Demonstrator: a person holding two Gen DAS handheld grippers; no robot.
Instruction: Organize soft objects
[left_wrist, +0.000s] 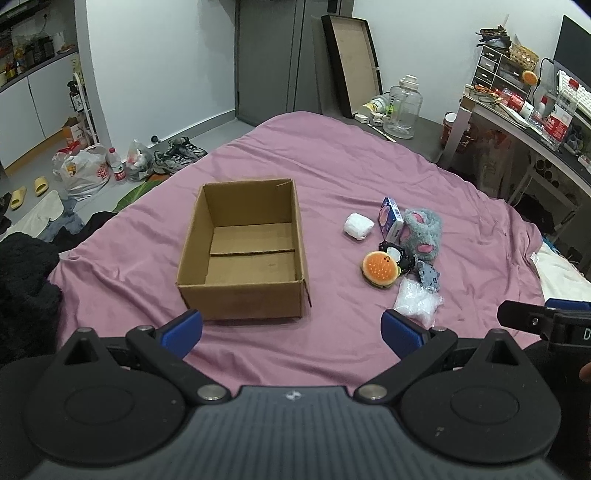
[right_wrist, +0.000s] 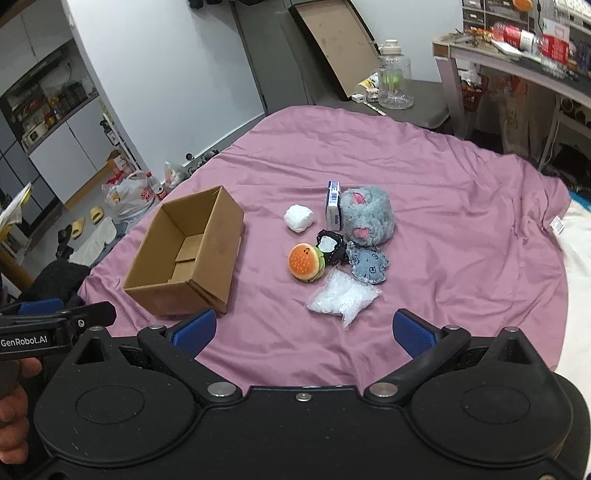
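Observation:
An open, empty cardboard box (left_wrist: 242, 254) (right_wrist: 184, 254) sits on the purple bedsheet (left_wrist: 332, 166) (right_wrist: 443, 206). To its right lies a cluster: a burger plush (left_wrist: 380, 272) (right_wrist: 306, 262), a grey furry plush (left_wrist: 423, 230) (right_wrist: 367, 214), a small grey-blue plush (left_wrist: 428, 277) (right_wrist: 368, 265), a black and white item (left_wrist: 397, 256) (right_wrist: 330, 245), a white wad (left_wrist: 357, 226) (right_wrist: 298, 218), a blue carton (left_wrist: 390, 218) (right_wrist: 333, 205) and a clear plastic bag (left_wrist: 417, 302) (right_wrist: 343, 295). My left gripper (left_wrist: 291, 330) is open, just short of the box. My right gripper (right_wrist: 304, 330) is open, near the plastic bag. Neither holds anything.
The bed's left edge drops to a floor with plastic bags (left_wrist: 83, 170), shoes (left_wrist: 179, 153) and slippers (left_wrist: 27, 192). A large clear jar (left_wrist: 402, 107) (right_wrist: 395, 79) stands beyond the bed. A cluttered desk (left_wrist: 535, 122) runs along the right. Dark clothing (left_wrist: 26, 280) lies at the left.

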